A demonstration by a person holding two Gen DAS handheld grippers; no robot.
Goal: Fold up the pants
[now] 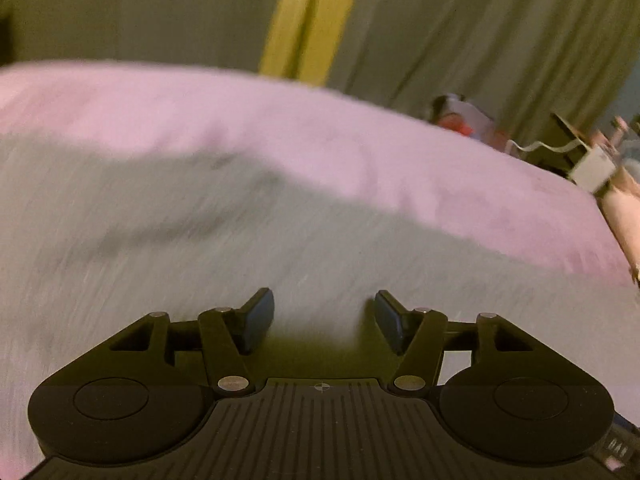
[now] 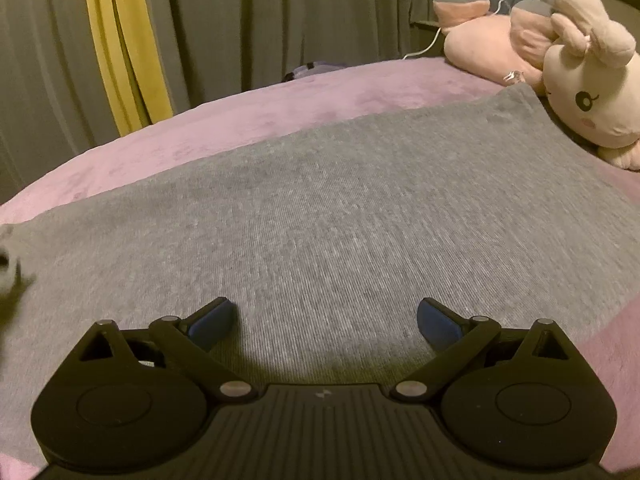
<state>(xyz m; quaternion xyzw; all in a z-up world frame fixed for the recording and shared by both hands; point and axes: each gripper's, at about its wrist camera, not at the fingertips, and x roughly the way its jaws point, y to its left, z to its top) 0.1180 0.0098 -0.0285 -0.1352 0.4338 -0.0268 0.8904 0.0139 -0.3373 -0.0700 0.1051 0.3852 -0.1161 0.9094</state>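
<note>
Grey knit pants [image 2: 320, 216] lie spread flat on a pink bed cover [image 2: 280, 100]. In the left wrist view the pants [image 1: 200, 248] are blurred by motion and fill the lower half of the frame. My left gripper [image 1: 324, 316] is open and empty just above the grey fabric. My right gripper [image 2: 326, 320] is open wide and empty, low over the middle of the pants. Nothing is between either pair of jaws.
A pink and cream plush rabbit [image 2: 576, 80] lies at the far right corner of the pants. Grey curtains with a yellow strip [image 2: 124, 48] hang behind the bed. A white cable and cluttered items [image 1: 592, 160] sit beyond the bed's right edge.
</note>
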